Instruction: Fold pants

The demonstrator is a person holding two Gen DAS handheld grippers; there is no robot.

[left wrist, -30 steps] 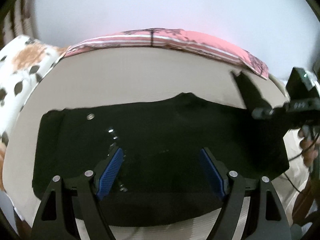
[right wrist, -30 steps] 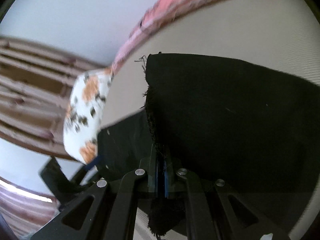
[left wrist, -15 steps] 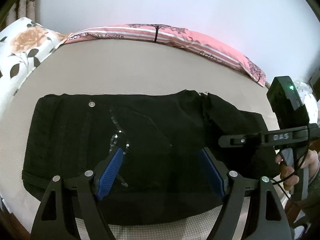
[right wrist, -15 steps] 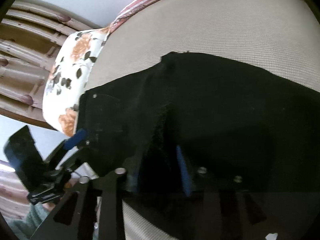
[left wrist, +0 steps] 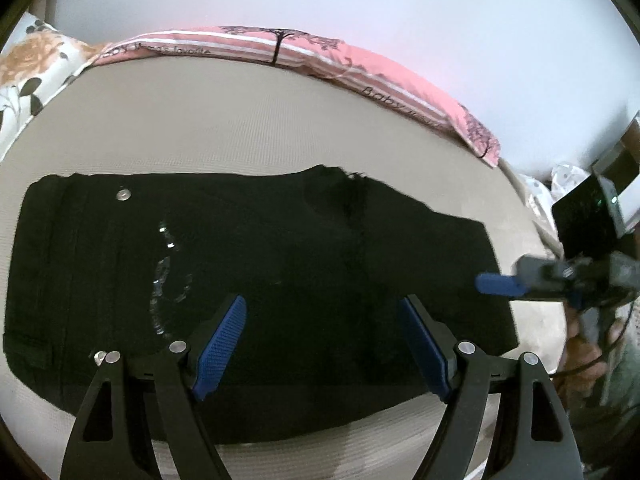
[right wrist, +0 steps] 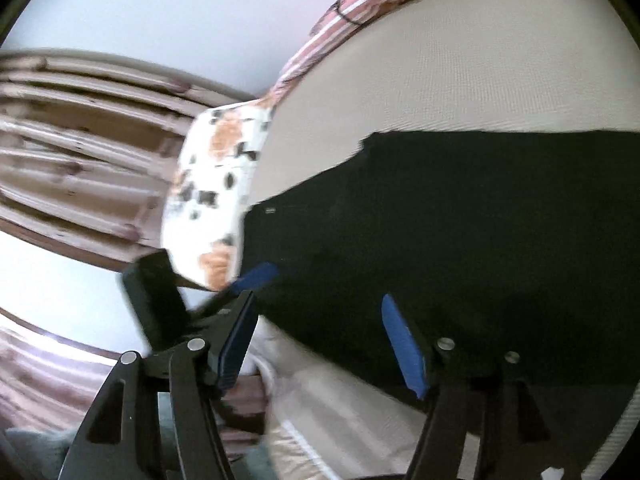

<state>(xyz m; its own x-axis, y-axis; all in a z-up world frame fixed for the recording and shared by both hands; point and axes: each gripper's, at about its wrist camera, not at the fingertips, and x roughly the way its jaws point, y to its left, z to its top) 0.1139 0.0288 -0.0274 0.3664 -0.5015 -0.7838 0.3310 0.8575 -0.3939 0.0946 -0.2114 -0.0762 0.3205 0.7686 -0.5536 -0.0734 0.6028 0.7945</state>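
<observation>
A: Left wrist view: the black pants (left wrist: 256,280) are seen lying flat on the bed (left wrist: 240,136), doubled over, with the waist button left of the jaws and the fold edge to their right. The left gripper (left wrist: 322,344) is held over the cloth with its jaws wide apart and nothing between the pads.

B: And what was changed on the right?

A: A second ago the hem was pinched in the right gripper (right wrist: 320,344); its jaws have just been opening, and the cloth is no longer gripped. Only the pants' edge and the bed's border are seen between them now. The leg is judged to have been laid over the waist part, so one fold appears done.

B: What is found around?

A: Left of the jaws, a floral pillow (left wrist: 28,68); beyond them, a pink striped pillow (left wrist: 320,56) against the wall; to the right, the other tool in a person's hand (left wrist: 580,344). Nothing is lying on the pants, so a further fold is not blocked.
</observation>
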